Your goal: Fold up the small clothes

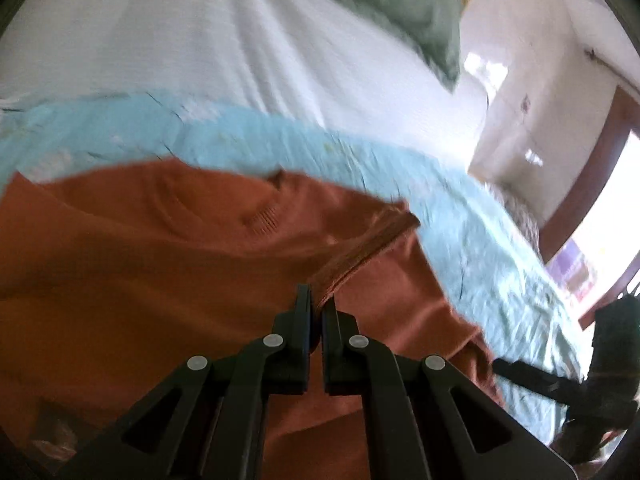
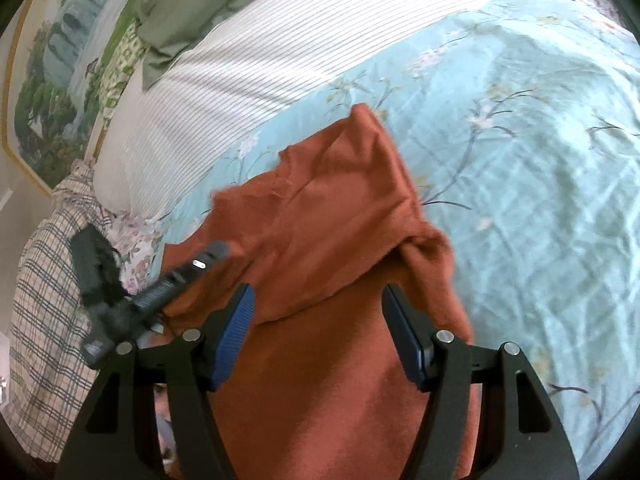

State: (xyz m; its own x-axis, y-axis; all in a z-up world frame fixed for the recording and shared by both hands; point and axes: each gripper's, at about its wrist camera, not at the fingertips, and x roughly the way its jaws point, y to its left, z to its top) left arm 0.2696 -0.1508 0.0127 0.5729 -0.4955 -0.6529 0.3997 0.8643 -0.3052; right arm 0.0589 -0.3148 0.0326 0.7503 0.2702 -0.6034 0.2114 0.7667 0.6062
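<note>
A rust-orange knit garment (image 1: pixel 160 248) lies on a light blue floral bedspread (image 1: pixel 480 232). My left gripper (image 1: pixel 317 300) is shut on the garment's ribbed cuff edge (image 1: pixel 360 252) and holds it lifted over the body of the cloth. In the right wrist view the same garment (image 2: pixel 340 240) is partly folded over itself. My right gripper (image 2: pixel 316 300) is open, its blue-padded fingers (image 2: pixel 236 332) spread just above the cloth, holding nothing. The left gripper also shows in the right wrist view (image 2: pixel 216 250), at the garment's left edge.
A white striped pillow (image 2: pixel 280 52) and a green pillow (image 2: pixel 192 4) lie at the head of the bed. A plaid cloth (image 2: pixel 44 312) hangs at the left side. A framed landscape painting (image 2: pixel 52 80) is on the wall. A doorway (image 1: pixel 600 184) shows at the right.
</note>
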